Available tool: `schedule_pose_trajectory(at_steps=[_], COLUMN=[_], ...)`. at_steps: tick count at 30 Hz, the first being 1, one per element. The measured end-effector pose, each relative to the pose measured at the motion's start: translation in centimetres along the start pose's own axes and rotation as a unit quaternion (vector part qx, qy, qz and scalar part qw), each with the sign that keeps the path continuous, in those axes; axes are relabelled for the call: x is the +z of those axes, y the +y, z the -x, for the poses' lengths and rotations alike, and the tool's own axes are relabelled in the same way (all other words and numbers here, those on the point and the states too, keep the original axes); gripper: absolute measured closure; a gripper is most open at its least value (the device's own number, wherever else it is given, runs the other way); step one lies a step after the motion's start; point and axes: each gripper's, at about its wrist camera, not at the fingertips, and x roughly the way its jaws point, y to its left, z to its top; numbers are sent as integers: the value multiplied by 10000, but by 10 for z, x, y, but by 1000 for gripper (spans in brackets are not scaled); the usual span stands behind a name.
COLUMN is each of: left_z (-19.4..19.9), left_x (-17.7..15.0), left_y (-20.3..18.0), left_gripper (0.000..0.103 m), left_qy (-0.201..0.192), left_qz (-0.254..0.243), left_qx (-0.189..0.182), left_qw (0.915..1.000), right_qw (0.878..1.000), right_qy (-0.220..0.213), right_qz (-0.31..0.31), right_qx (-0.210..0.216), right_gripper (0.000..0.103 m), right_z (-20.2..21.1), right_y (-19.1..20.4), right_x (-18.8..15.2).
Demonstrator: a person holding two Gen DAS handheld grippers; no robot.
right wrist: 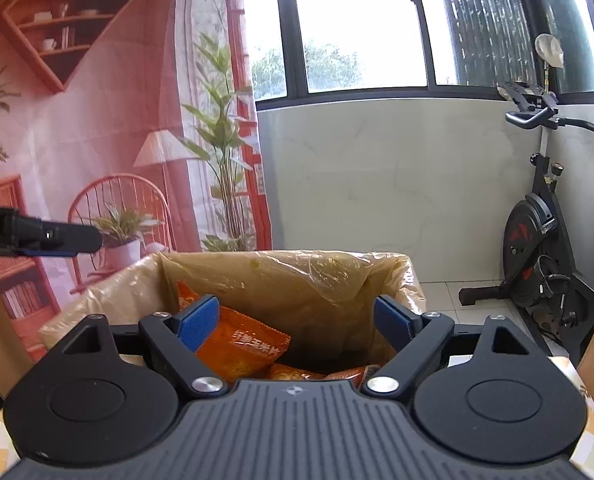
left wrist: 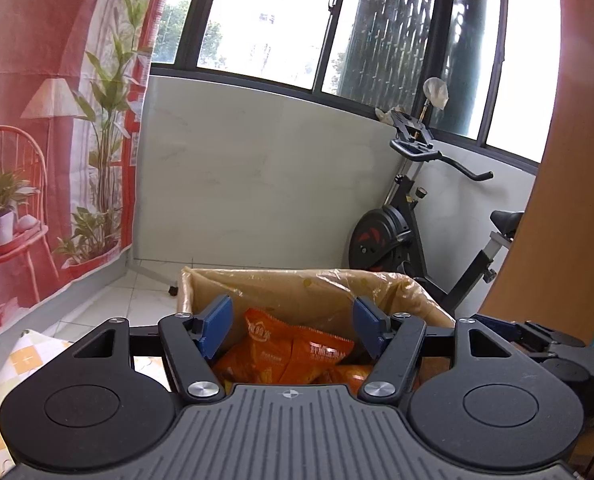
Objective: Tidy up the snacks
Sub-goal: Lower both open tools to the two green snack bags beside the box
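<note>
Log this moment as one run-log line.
left tongs: open, empty | right tongs: open, empty | both over lined box | orange snack packets inside

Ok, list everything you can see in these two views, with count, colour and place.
box: one, lined with tan plastic, ahead of both grippers
snack packets: several, orange, inside the box
backdrop: one, red printed room scene, left
windows: dark-framed row, above the white wall
exercise bike: one, black, right by the wall
tablecloth: one, yellow checked, under the grippers
left gripper: blue pads, open over the box
right gripper: blue pads, open over the box
</note>
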Motion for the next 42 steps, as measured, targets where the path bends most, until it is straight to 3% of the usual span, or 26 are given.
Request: schedule_pose_trajectory(at_steps=[8,18,27,33,42], left_z=[43,75,77,77,81], left_x=[-19,-73,-132,-171,-203], left_y=[1,1,1,1,4], left_gripper=[34,34,34,34,35], left_qy=[153,500,982,1396,1812], left_qz=[-58,133,444,621,770], left_qx=[29,10,-61,-351,-551], left_qw=[9999,9987,9942,9876,9789], right_qw=[9999,9995,9964,9913,9808], right_qy=[-20,212,773,1165,1748], right_qz=[-124,-123,-286,-525,-673], right_qx=[73,193,192,328,545], right_gripper=[16,16,17,18,23], right_z=[53,107,120,126,126], right_y=[18,46,54,58,74], right_x=[-9,-57,-107,-137,-173])
